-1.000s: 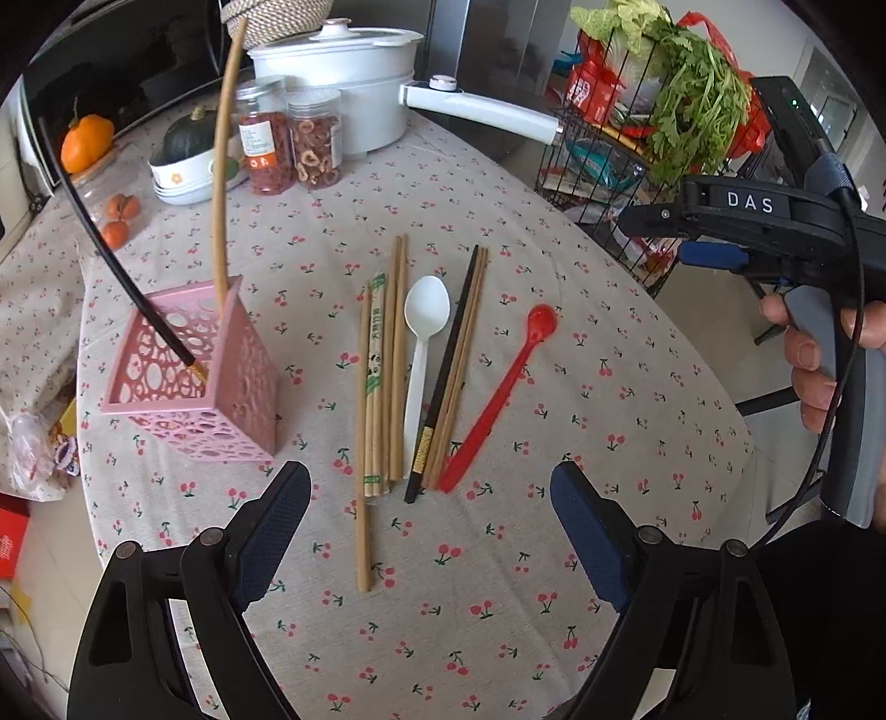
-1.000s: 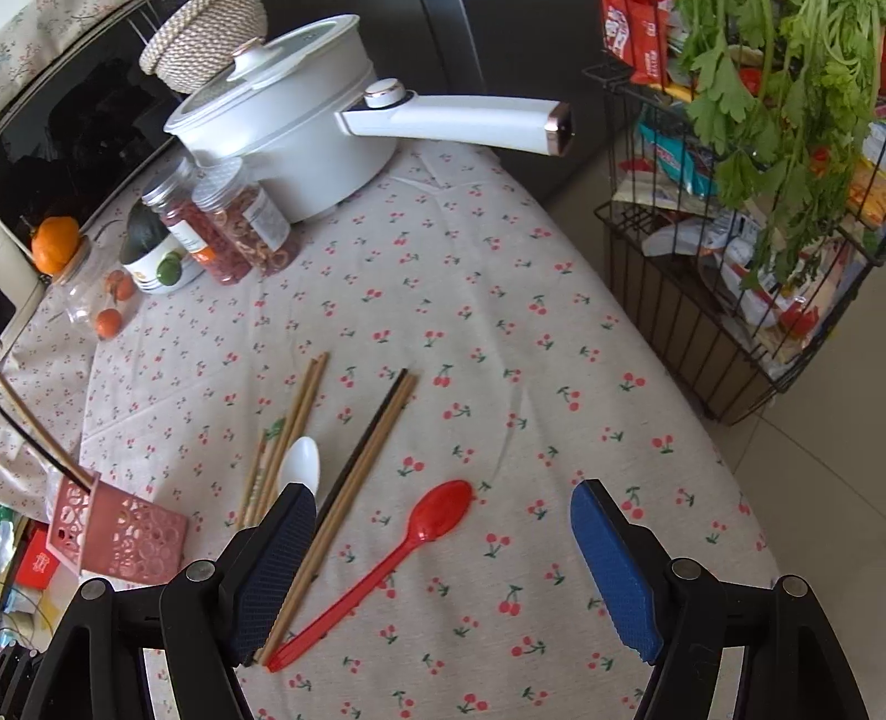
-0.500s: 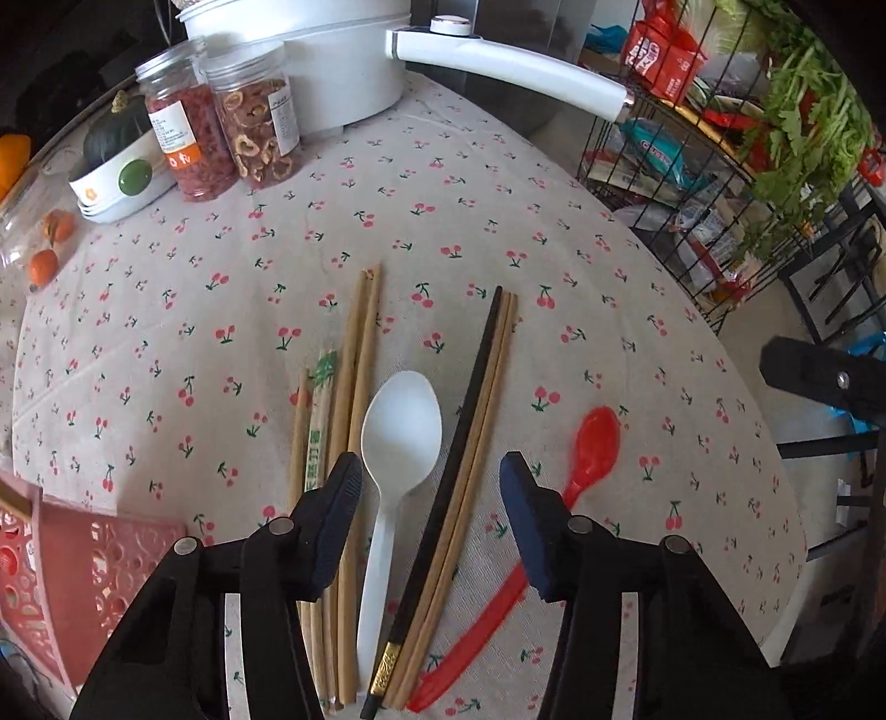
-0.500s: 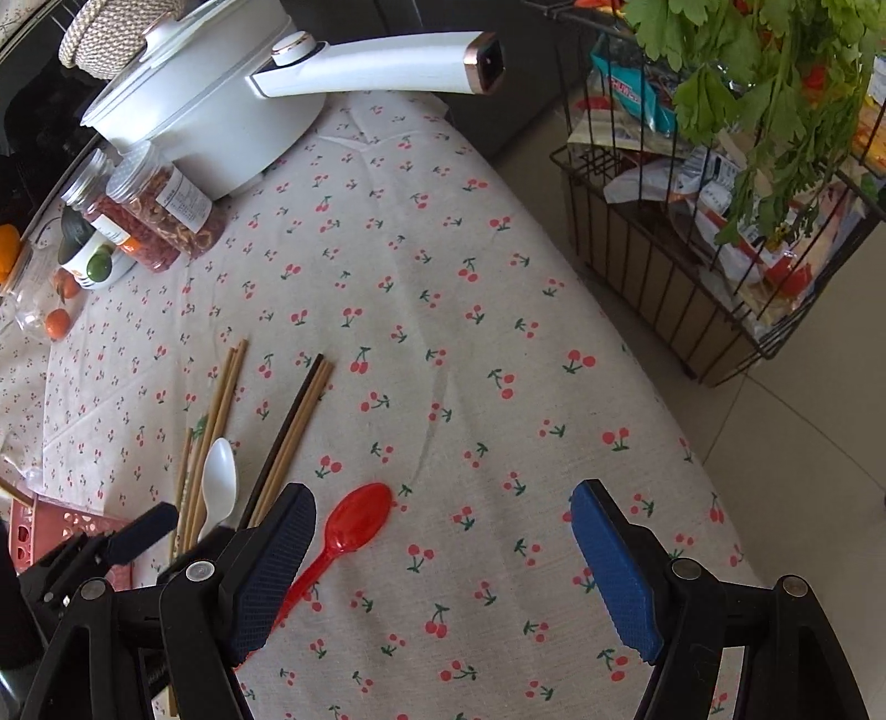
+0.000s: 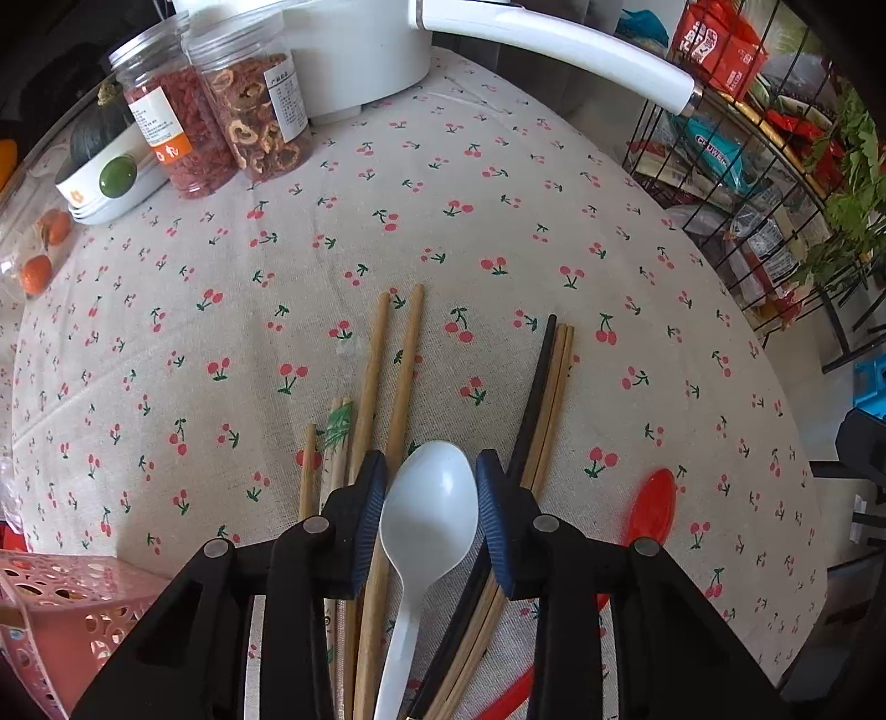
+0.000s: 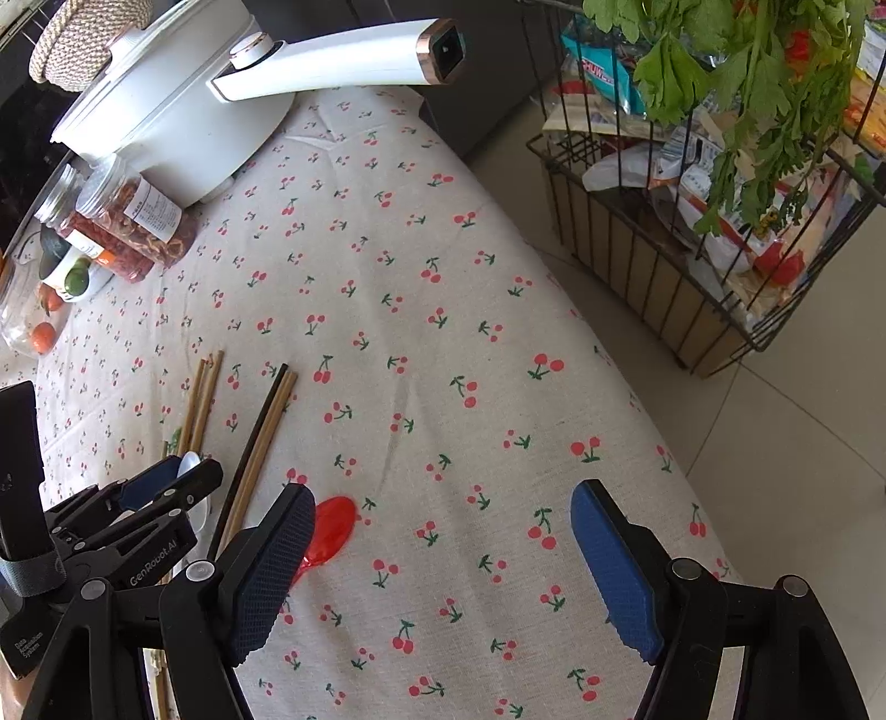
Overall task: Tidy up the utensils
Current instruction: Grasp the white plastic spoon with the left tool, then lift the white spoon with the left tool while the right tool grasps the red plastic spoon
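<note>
A white plastic spoon (image 5: 429, 518) lies on the cherry-print tablecloth between wooden chopsticks (image 5: 401, 382) on its left and a black and wooden pair (image 5: 540, 404) on its right. My left gripper (image 5: 426, 509) is shut on the spoon's bowl, one pad on each side; it also shows in the right wrist view (image 6: 166, 482). A red spoon (image 5: 650, 507) lies further right and shows in the right wrist view (image 6: 329, 531). My right gripper (image 6: 443, 559) is open and empty above the cloth beside it. The pink utensil holder (image 5: 61, 603) stands at lower left.
Two jars (image 5: 232, 122), a white pot with a long handle (image 5: 542, 44), bowls and oranges (image 5: 39, 271) stand at the table's back. A wire basket (image 6: 692, 238) with packets and greens stands off the table's right edge.
My left gripper has come down over the utensil row and closed in on the white spoon's bowl. My right gripper has drifted right and stayed open.
</note>
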A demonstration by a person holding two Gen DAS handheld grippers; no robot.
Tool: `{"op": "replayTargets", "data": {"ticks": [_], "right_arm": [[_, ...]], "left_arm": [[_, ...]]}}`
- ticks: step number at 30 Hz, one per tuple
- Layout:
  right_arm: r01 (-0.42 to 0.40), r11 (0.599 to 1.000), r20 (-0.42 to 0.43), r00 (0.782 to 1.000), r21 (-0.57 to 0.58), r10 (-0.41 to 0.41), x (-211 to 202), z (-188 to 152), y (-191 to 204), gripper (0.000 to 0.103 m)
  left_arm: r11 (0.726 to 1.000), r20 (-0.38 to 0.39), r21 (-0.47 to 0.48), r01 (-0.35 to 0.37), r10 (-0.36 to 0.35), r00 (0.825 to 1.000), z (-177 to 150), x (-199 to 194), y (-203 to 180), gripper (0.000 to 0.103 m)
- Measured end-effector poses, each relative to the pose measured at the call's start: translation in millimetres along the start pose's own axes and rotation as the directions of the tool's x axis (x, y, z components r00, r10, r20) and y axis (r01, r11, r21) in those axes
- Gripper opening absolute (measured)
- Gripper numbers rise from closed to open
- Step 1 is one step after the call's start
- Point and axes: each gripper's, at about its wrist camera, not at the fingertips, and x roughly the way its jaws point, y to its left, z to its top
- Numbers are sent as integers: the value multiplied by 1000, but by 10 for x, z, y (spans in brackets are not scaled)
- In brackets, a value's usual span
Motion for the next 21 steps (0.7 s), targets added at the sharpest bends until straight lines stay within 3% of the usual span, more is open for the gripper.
{"op": "replayTargets", "data": {"ticks": [8,17,21], "right_arm": [[-9,1000,-29,1000,-10,9,86,-14,69,81],[-9,998,-126,992,-55,2,415,-144,353,80],[-22,997,-166,986,-69,10,569,-198,512,70]], "left_arm": [[999,85,34,9,-12,996,-127,-412,-65,34],[995,224,64,78,-90,970,-536,-1288,65,34],[993,259,56,104,-116,959,-759,-1531,225,34]]}}
